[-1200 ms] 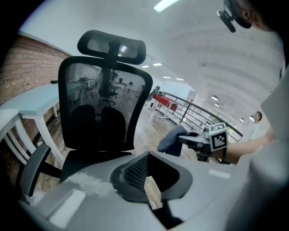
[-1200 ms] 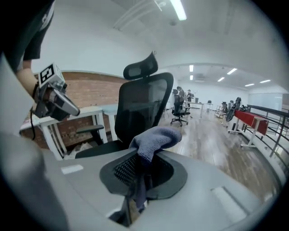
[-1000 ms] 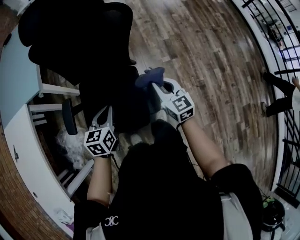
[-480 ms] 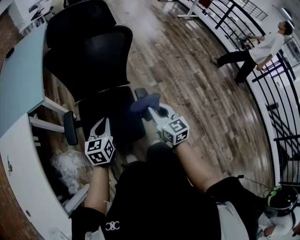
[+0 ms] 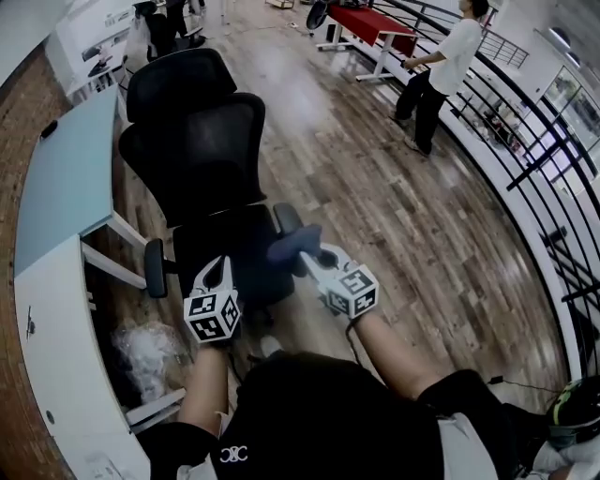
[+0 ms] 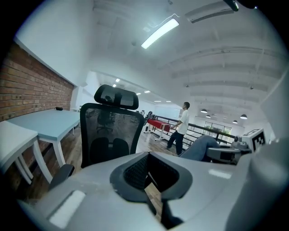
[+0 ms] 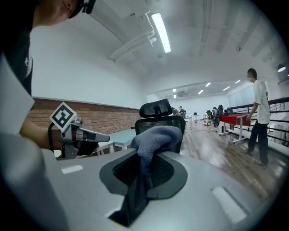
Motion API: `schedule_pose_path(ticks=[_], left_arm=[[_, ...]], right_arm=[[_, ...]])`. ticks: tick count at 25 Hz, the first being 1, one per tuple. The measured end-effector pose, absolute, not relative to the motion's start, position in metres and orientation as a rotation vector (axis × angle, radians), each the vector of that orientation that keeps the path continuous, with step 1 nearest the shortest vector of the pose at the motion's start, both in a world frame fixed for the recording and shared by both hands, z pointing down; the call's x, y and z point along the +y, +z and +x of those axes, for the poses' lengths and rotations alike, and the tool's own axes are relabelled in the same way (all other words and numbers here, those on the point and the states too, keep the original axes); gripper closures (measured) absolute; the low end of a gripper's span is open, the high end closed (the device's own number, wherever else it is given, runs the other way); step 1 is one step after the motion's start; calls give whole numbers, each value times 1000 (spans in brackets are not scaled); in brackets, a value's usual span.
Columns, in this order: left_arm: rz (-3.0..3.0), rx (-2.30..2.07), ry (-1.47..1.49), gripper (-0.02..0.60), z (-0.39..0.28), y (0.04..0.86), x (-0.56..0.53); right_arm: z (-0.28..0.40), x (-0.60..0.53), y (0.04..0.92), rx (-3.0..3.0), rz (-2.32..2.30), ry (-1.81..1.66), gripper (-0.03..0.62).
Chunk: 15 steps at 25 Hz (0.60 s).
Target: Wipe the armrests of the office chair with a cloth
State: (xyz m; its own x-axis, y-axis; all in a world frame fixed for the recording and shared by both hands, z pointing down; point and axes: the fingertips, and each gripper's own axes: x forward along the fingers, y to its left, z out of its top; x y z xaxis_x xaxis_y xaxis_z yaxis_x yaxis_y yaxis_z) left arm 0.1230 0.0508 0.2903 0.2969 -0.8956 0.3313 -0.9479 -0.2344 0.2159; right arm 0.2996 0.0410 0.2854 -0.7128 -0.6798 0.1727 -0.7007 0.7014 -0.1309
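A black office chair [image 5: 199, 155] stands in front of me, its seat [image 5: 230, 258] just beyond both grippers. Its left armrest [image 5: 155, 268] lies left of my left gripper [image 5: 217, 269], which is shut with nothing in it. My right gripper [image 5: 305, 251] is shut on a blue-grey cloth [image 5: 292, 242] that bulges out just in front of the right armrest [image 5: 285, 217]. In the right gripper view the cloth [image 7: 156, 137] hangs between the jaws of the right gripper [image 7: 144, 176], chair [image 7: 159, 118] behind. The left gripper view shows the left gripper [image 6: 151, 189] facing the chair's back [image 6: 110, 135].
A light blue desk [image 5: 66, 178] and a white desk [image 5: 47, 319] stand to the left, with a crumpled plastic bag [image 5: 150, 347] on the floor beneath. A person [image 5: 441, 61] stands far off by a red table [image 5: 375, 23]. A black railing [image 5: 553, 187] curves along the right. Wood floor lies to the right.
The head view has tilted up and now shows the whole chair and the room behind it. Both grippers stay in front of the seat. The cloth remains in the right gripper.
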Motion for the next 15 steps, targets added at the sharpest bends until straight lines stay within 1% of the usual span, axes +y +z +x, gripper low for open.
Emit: schedule_pose_path(ticks=[15], left_arm=[[2094,-1746,256,577,218,321,262]], right_arm=[[398,232,322,-2876,1015,344,548]])
